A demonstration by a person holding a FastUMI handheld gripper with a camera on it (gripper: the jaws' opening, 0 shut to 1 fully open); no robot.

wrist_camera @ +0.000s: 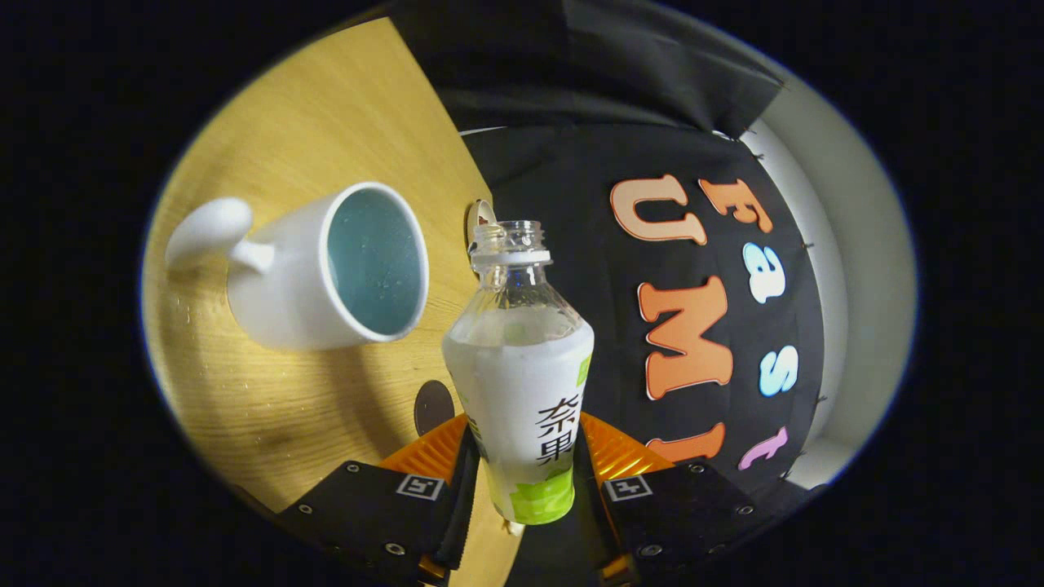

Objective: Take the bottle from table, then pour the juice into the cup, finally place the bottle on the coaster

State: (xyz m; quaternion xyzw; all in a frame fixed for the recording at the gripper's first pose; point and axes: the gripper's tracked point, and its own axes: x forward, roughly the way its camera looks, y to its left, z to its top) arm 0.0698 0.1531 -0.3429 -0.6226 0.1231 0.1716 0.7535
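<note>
1. The bottle (522, 383) sits between the two fingers of the gripper (522, 477), and both fingers press on its sides, so the gripper is closed tight on it and holds it up off the worktop (326, 122).
2. The bottle has no cap on, and its open mouth points toward the far side, just past the cup (326, 265).
3. The cup is white outside and blue inside (its handle points away from the bottle), and it sits on the worktop right beside the bottle's neck.
4. I think the pour step is going on, with the view tipped over.
5. Next, the bottle's mouth must come over the cup's opening and tip more, slowly, so no juice spills.
6. A small dark round thing (433, 407) lies near the fingers; it may be the coaster.
</note>
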